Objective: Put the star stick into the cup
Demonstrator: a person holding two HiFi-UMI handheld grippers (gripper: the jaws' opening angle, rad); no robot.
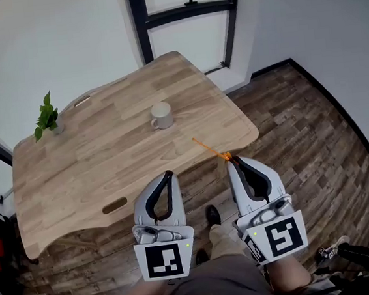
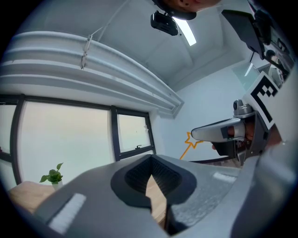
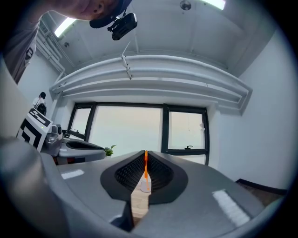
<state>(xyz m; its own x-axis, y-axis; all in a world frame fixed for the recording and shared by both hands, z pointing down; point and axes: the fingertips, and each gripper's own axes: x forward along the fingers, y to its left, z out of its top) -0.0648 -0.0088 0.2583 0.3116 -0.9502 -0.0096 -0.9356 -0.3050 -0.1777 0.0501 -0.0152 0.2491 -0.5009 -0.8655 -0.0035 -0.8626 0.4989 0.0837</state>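
The white cup stands upright near the middle of the wooden table. My right gripper hovers over the table's near right edge, shut on the orange star stick close to its star end. The thin shaft points out over the table toward the cup. In the right gripper view the star stick runs up between the closed jaws, with the cup small beyond them. My left gripper is shut and holds nothing, off the table's front edge. From the left gripper view, the star stick shows at the right gripper's tip.
A small green plant in a pot stands at the table's far left corner. The table has a handle slot near its front edge. A window frame and white wall lie behind; wood floor spreads right.
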